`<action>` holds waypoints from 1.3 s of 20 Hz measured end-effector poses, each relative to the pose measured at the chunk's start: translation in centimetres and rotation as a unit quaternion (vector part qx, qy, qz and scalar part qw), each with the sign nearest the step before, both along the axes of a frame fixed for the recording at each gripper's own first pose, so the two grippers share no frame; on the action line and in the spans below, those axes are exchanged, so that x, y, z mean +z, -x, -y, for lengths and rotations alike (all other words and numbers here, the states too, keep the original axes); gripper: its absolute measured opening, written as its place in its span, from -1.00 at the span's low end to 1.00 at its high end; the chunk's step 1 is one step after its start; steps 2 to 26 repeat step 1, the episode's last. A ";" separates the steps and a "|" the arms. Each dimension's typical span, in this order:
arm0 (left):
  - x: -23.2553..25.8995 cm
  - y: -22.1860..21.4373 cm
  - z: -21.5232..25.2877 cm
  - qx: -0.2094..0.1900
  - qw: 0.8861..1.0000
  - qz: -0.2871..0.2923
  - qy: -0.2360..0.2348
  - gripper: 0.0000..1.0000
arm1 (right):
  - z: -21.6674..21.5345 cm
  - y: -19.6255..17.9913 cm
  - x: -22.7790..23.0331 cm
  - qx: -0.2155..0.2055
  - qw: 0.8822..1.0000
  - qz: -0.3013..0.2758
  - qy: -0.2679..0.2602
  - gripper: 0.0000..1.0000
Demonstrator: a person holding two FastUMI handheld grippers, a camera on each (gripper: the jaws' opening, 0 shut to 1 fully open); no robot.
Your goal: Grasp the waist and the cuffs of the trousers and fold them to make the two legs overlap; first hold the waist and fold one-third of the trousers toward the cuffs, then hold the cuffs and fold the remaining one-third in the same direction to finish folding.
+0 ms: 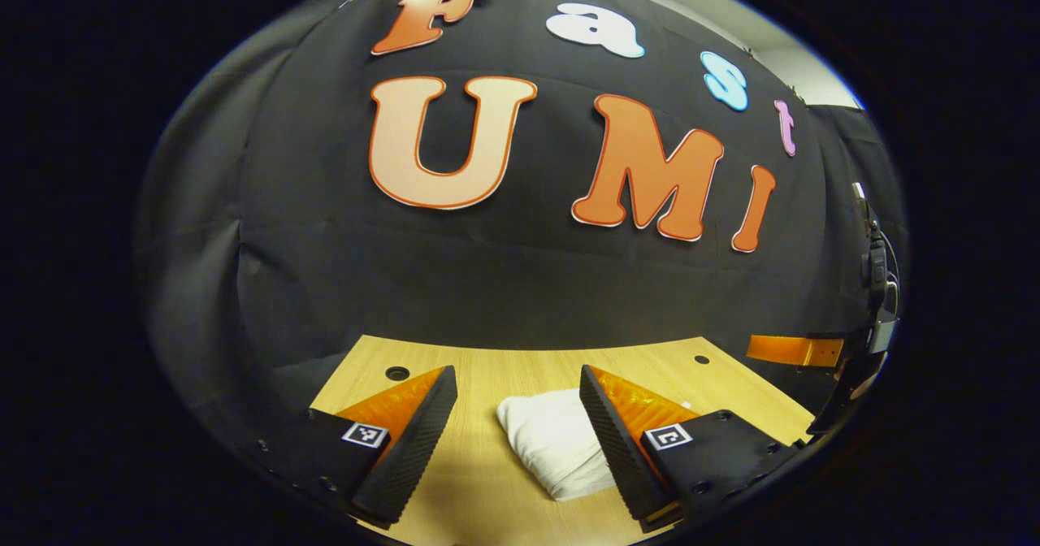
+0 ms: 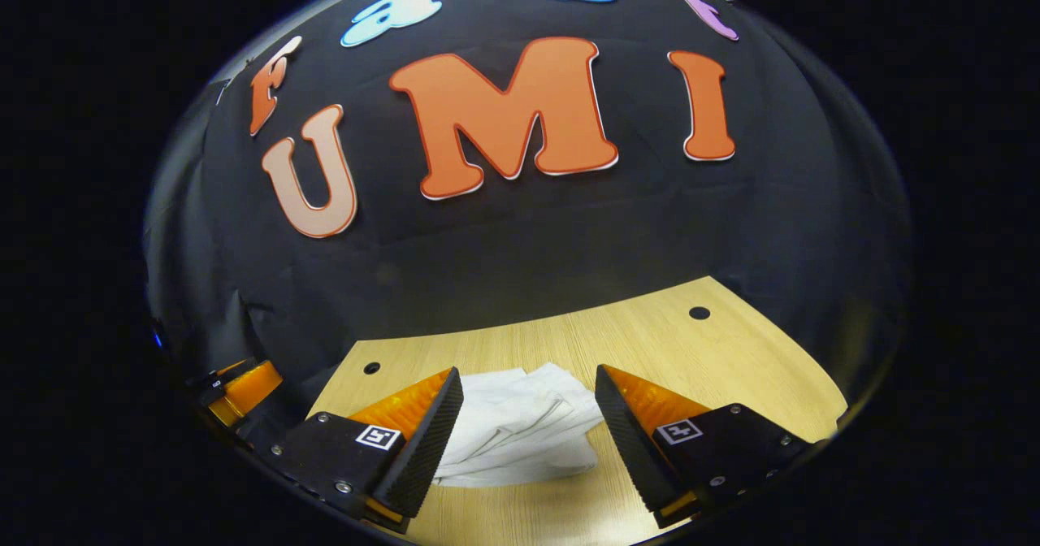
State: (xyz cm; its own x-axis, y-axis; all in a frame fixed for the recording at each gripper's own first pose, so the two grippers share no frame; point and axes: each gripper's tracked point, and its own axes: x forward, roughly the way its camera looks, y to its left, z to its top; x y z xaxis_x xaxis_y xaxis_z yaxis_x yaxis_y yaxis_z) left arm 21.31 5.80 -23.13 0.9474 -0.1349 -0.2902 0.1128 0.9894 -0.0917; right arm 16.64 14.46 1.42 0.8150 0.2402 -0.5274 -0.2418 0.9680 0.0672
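While the white trousers (image 1: pixel 555 442) lie folded into a compact bundle on the wooden table (image 1: pixel 504 367), the left gripper (image 1: pixel 517 436) hangs above the near edge with its jaws spread wide and nothing between them. In the left gripper view the bundle sits at about five o'clock from the centre, its right side hidden behind the right-hand finger; whether that finger touches the cloth cannot be told. At three o'clock in that view, the other gripper's finger (image 1: pixel 792 350) pokes in at the edge, well apart from the bundle.

In the right gripper view the right gripper (image 2: pixel 528 440) is likewise open and empty, and the trousers (image 2: pixel 516 428) lie at six o'clock, showing stacked layers of folded edges between the two fingers. Round holes (image 2: pixel 699 313) mark the table (image 2: pixel 650 343) at its far corners.
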 end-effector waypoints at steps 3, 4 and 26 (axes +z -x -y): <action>0.3 0.2 -0.4 0.002 1.000 0.005 0.002 0.97 | 0.2 0.6 0.7 0.003 1.000 0.017 0.010 0.97; 0.3 0.2 -0.4 0.002 1.000 0.005 0.002 0.97 | 0.2 0.6 0.7 0.003 1.000 0.017 0.010 0.97; 0.3 0.2 -0.4 0.002 1.000 0.005 0.002 0.97 | 0.2 0.6 0.7 0.003 1.000 0.017 0.010 0.97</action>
